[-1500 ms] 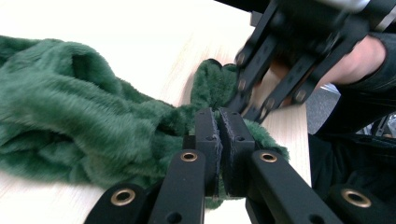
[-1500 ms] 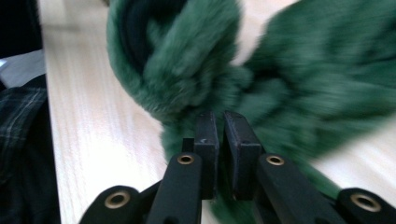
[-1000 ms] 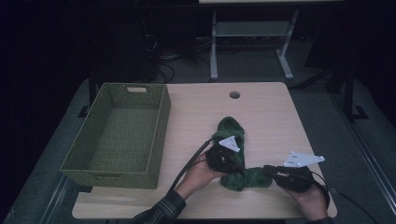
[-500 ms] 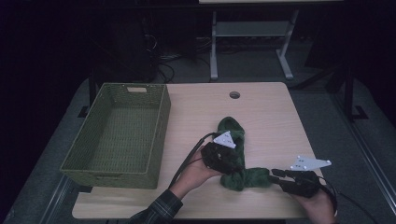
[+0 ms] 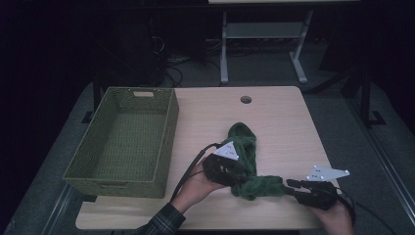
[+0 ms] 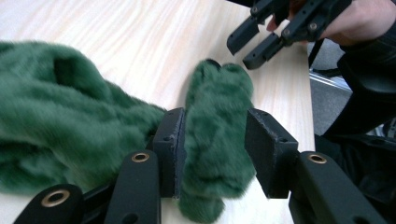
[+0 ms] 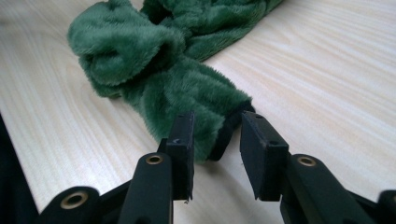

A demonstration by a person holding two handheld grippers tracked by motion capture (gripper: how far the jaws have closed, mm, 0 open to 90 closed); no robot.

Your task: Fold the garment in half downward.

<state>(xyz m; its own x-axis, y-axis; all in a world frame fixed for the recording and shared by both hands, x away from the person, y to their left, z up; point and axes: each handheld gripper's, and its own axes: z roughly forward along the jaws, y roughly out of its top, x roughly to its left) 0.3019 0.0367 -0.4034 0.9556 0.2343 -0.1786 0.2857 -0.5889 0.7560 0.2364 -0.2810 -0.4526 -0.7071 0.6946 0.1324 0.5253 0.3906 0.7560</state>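
A pale wooden table (image 5: 274,117) stands in a dark room. One fuzzy green scarf (image 5: 249,161) lies crumpled near its front edge, beside one green woven basket (image 5: 125,139).

In the left gripper view the left gripper (image 6: 212,149) straddles a fold of the scarf, with one pad touching the plush and a gap at the other; its jaws were just closing.

In the right gripper view the right gripper (image 7: 217,154) has just been opening, and its jaws stand parted at the scarf's end.

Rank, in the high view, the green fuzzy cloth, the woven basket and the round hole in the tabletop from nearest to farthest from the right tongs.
1. Green fuzzy cloth: its near end lies at the tips of the right tongs, to their left.
2. Round hole: up the table, near its far edge.
3. Woven basket: across the table, at its left side.
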